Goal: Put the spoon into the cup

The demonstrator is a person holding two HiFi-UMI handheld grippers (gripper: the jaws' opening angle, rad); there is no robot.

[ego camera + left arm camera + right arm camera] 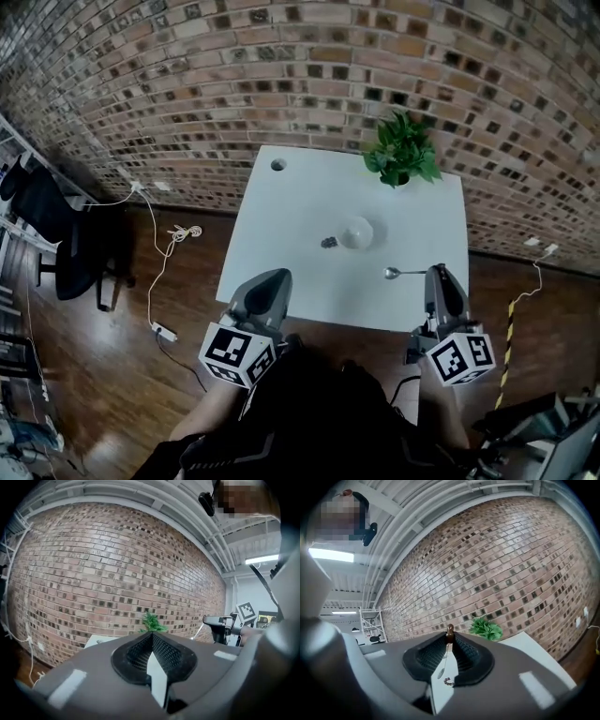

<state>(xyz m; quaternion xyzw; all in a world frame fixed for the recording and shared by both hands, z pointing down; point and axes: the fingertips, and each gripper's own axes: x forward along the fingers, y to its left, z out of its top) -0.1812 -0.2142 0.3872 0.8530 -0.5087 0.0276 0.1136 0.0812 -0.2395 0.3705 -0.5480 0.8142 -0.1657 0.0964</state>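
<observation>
Clearly, the right gripper [437,275] is clamped on the handle of the spoon [394,273], which sticks out to the left over the near right part of the white table [281,211], its bowl end free. The white cup [357,232] stands upright near the table's middle, apart from the spoon, with 1 small dark object [329,242] just beside it. The left gripper [273,281] hangs at the table's near edge, jaws pressed together with nothing between them. A potted plant [403,150] sits at the far right corner.
</observation>
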